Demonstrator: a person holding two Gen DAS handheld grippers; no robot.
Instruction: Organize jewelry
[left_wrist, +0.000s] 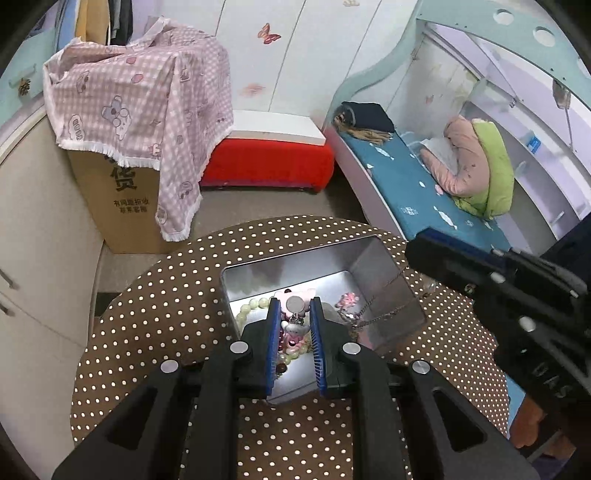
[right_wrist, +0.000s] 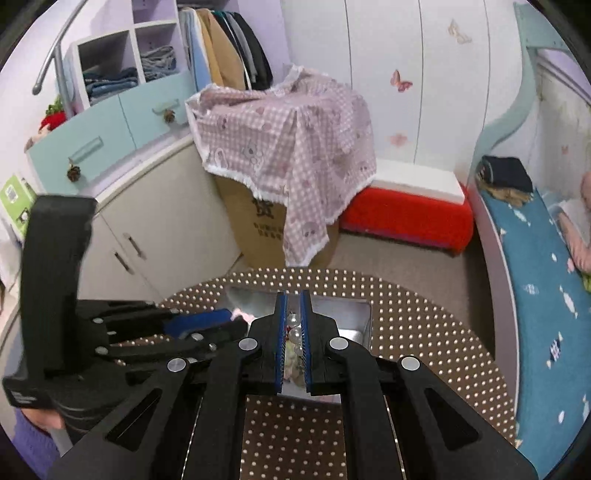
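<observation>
Left wrist view. Left gripper (left_wrist: 294, 308): blue-padded jaws drawn close, clamped on a keychain charm (left_wrist: 294, 316) with a round silver disc at the fingertips and a pink-and-white figure hanging beneath, between the pads. Metal tin (left_wrist: 384, 269): rectangular, open-topped, directly under and ahead of the fingertips, resting on the brown polka-dot tabletop (left_wrist: 166, 306). Inside the tin: pale green bead bracelet (left_wrist: 255, 304) just left of the left finger; pink flower piece (left_wrist: 347, 300) just right of the right finger; silver chain (left_wrist: 388, 314) draped further right against the tin's wall. Right gripper (left_wrist: 417, 247): enters from the right edge, its tip above the tin's right rim.

Right wrist view. Right gripper (right_wrist: 292, 301): jaws together, pinched on a string of clear beads (right_wrist: 294, 332) that runs down the narrow gap between the pads. Metal tin (right_wrist: 351, 317): beneath and beyond the fingertips, largely hidden by them. Left gripper (right_wrist: 236, 317): to the left, its tip reaching into the tin, something pink at its tip. Polka-dot tabletop (right_wrist: 424, 332): surrounds the tin.
</observation>
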